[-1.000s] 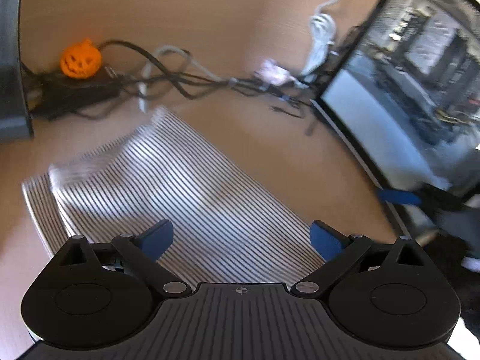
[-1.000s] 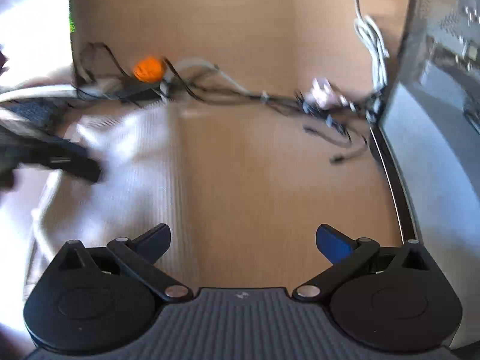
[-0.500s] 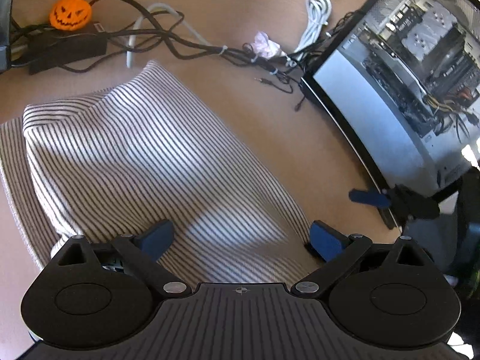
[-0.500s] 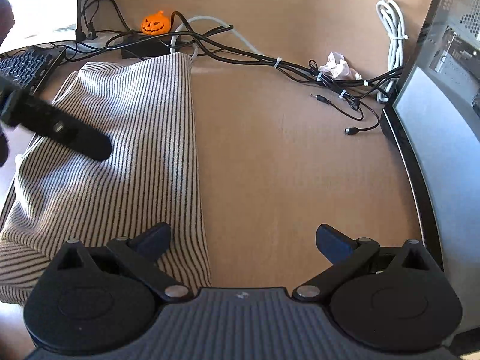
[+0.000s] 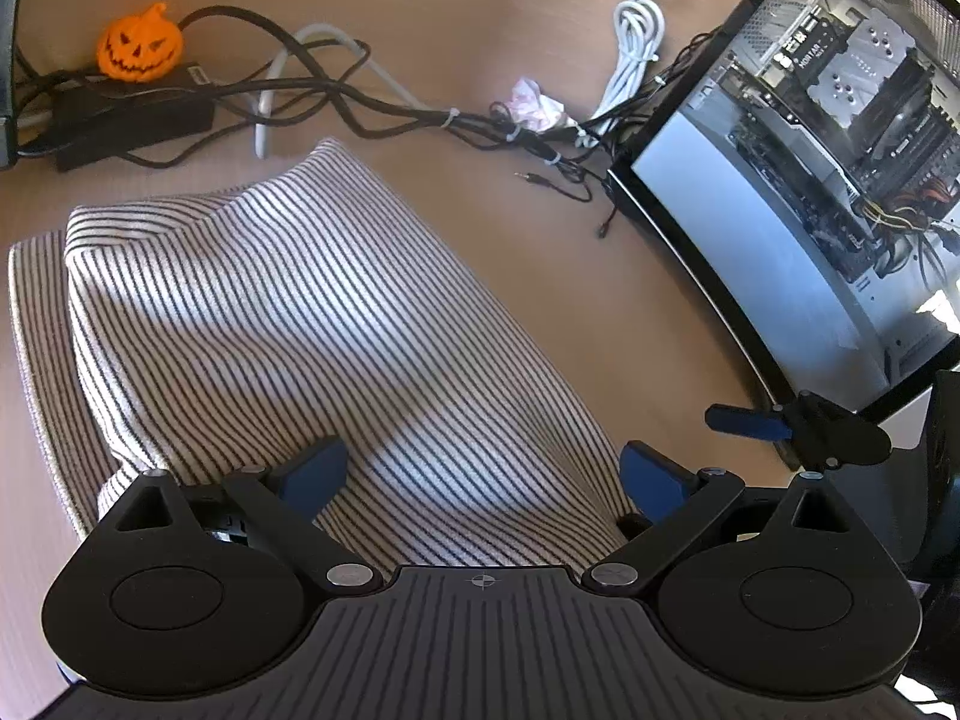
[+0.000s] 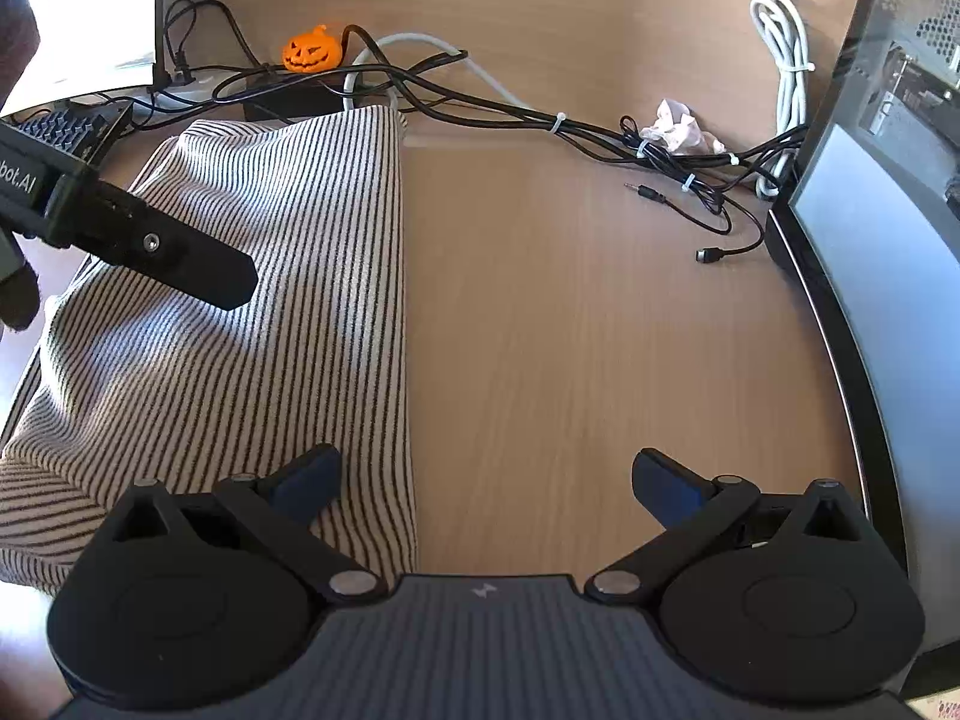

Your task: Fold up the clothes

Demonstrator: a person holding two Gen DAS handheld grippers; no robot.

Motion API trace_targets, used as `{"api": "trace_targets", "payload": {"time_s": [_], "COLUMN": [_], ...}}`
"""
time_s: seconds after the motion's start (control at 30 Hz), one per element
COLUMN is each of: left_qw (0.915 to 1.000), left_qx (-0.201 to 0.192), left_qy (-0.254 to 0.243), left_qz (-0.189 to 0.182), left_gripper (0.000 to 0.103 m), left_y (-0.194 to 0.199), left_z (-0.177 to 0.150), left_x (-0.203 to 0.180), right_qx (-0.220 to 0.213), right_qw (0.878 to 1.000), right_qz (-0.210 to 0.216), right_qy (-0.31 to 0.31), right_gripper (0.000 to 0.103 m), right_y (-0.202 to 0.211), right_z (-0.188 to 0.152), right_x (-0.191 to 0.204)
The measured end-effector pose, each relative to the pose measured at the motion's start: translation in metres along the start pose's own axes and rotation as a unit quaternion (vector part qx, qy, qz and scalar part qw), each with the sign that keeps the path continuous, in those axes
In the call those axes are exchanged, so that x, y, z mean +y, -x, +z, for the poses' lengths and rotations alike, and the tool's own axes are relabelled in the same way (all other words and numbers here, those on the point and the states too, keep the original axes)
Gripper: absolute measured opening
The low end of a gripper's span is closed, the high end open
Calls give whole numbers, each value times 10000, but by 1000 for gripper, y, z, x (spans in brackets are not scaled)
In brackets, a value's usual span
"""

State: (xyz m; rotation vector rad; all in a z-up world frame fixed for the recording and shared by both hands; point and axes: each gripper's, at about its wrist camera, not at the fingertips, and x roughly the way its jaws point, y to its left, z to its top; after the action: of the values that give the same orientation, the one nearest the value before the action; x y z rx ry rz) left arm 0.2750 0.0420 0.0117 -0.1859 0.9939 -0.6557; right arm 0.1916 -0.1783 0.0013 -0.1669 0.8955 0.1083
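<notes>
Striped garment's (image 5: pixel 288 324) near edge behind left tool (image 5: pixel 483 474)

A wooden bench (image 6: pixel 570 330) carried everything. A folded striped garment (image 6: pixel 240 330) lay flat on its left part, one straight edge running front to back. Behind the garment, a tangle of black cables (image 6: pixel 480 114) stretched across the bench toward a computer case (image 5: pixel 810 180) standing at the right edge. An orange pumpkin figure (image 6: pixel 309 51) sat on a black power brick (image 5: pixel 129 117) among the cables. A crumpled tissue (image 6: pixel 678 126) and a coiled white cable (image 6: pixel 783 60) lay near the case. A keyboard (image 6: pixel 66 126) sat far left.
</notes>
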Motion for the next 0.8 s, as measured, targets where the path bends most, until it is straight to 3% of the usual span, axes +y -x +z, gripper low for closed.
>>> {"api": "trace_targets", "payload": {"time_s": [0.3,0.4,0.53,0.67,0.8], "left_qw": [9999,9993,9949,9838,9786], "left_qx": [-35,55,-40,-15,39], "left_qy": [-109,-157,-574,-949,-1002], "left_qz": [129,336,833,1519,1796], "left_gripper": [100,100,100,100,100], "left_y": [1,6,24,36,45], "left_z": [-4,-3,-10,-28,-46], "left_x": [-4,-11,-26,-33,-33], "right_qx": [-4,-79,-131,-189,-535], "right_qw": [9999,9998,9998,9997,9963], "right_qz": [-20,-70,-125,90,402], "right_qy": [-150,-147,-122,-142,-541], "right_gripper": [103,103,103,103,103], "right_y": [-1,-1,1,10,28], "right_z": [-3,-4,-6,3,15], "right_x": [-1,1,3,-8,-25]}}
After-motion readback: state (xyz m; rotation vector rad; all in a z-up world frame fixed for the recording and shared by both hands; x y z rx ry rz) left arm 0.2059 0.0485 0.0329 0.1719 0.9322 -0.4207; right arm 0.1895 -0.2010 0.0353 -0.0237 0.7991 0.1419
